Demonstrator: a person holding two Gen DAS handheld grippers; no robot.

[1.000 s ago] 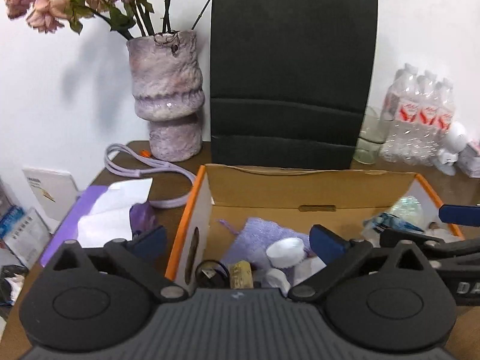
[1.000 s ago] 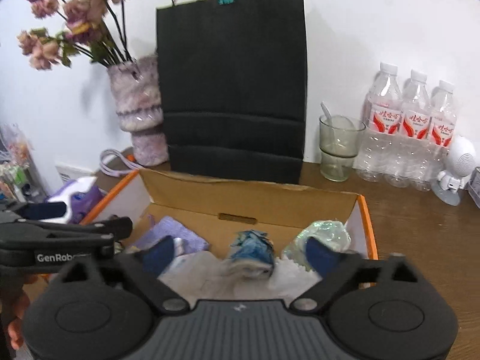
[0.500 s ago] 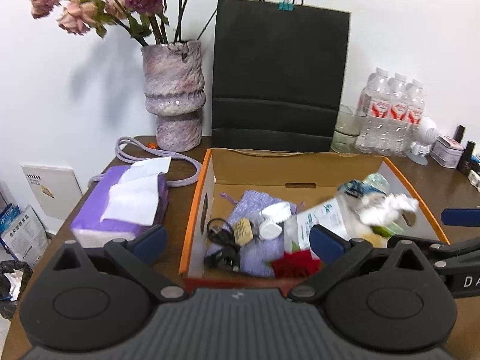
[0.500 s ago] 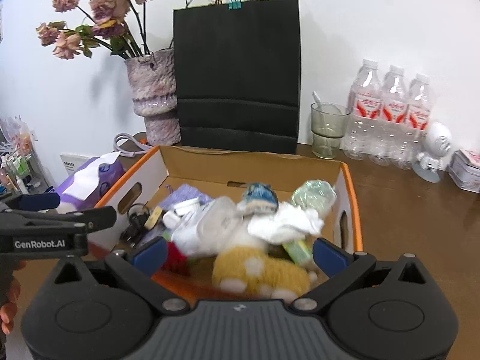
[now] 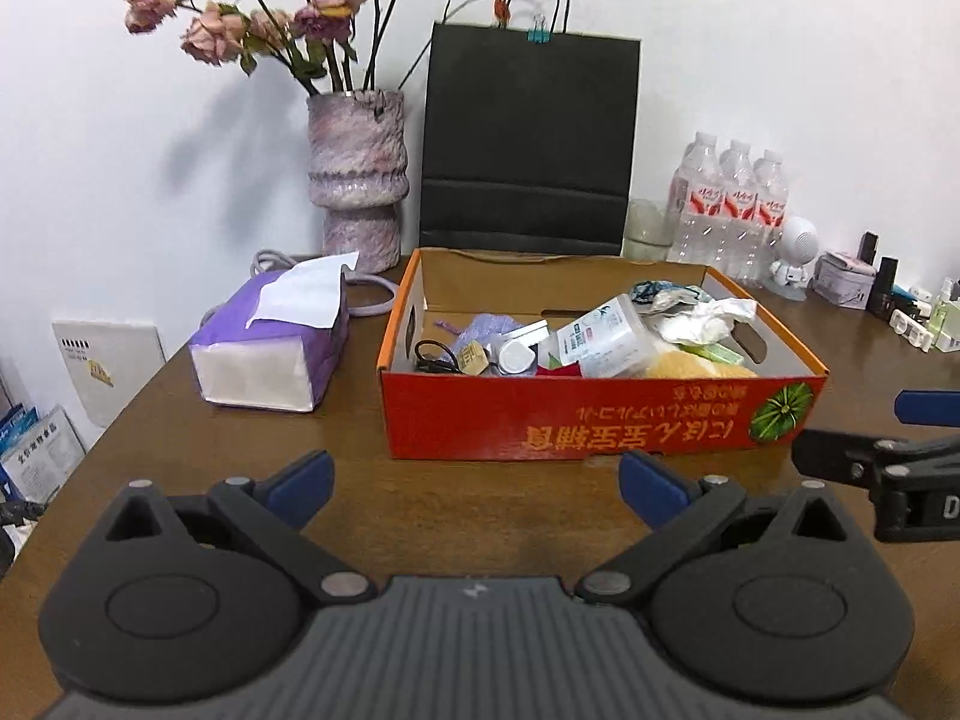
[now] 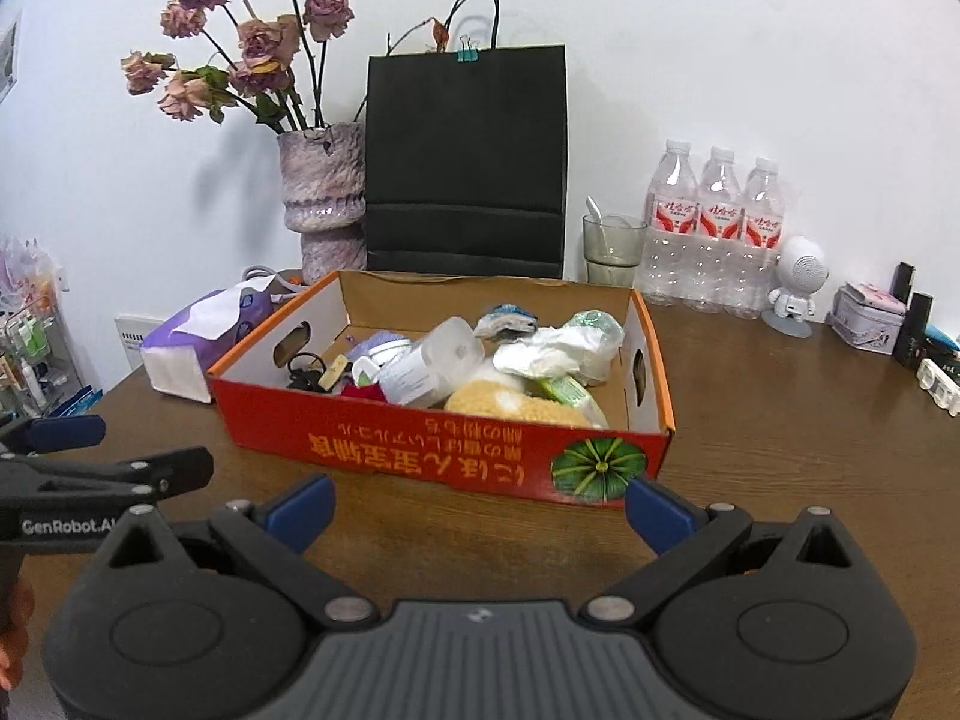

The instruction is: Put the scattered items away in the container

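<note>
Both my jaws spread wide, holding nothing: left gripper (image 5: pixel 474 480), right gripper (image 6: pixel 480 501); low in frame, short of the box (image 5: pixel 600 414); box mid-frame on desk (image 5: pixel 360 480), items (image 6: pixel 480 360) heaped inside; looks finished.

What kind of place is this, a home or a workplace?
Most likely a room in a home, though I cannot be sure. On a wooden table stand a vase of dried flowers, a tissue pack and water bottles, with cosmetics at the right edge.
</note>
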